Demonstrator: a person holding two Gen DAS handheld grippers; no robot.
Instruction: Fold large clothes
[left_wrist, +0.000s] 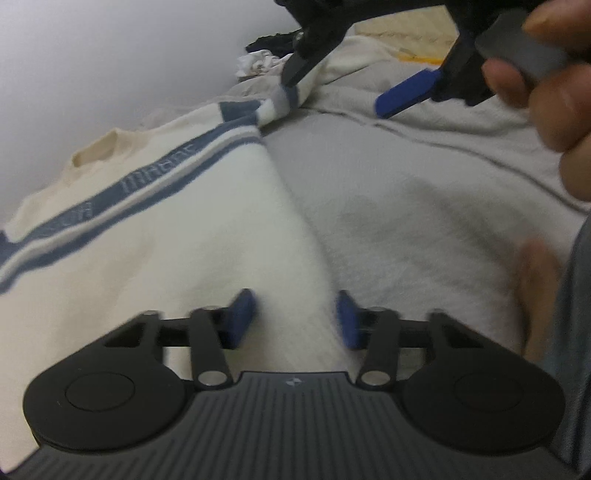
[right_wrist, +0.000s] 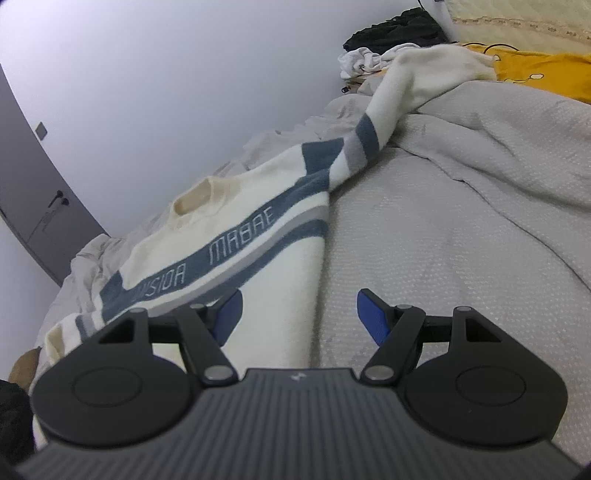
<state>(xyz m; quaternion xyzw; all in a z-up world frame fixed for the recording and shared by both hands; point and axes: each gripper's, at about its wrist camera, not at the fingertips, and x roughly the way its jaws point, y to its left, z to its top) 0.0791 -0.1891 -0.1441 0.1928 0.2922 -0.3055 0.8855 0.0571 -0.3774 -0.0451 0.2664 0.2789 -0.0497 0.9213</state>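
Note:
A cream sweater with a blue and grey lettered chest stripe lies flat on the bed, collar toward the wall. Its striped sleeve stretches away to the upper right. My left gripper hangs low over the sweater's side edge, and that edge runs between its blue pads without being pinched. My right gripper is open, with the same edge and bare bedcover in its gap. In the left wrist view it hovers near the sleeve's stripes, held by a hand.
A grey bedcover spreads to the right of the sweater. At the far end lie a black and white clothes pile and a yellow cloth. A white wall and a grey door stand to the left.

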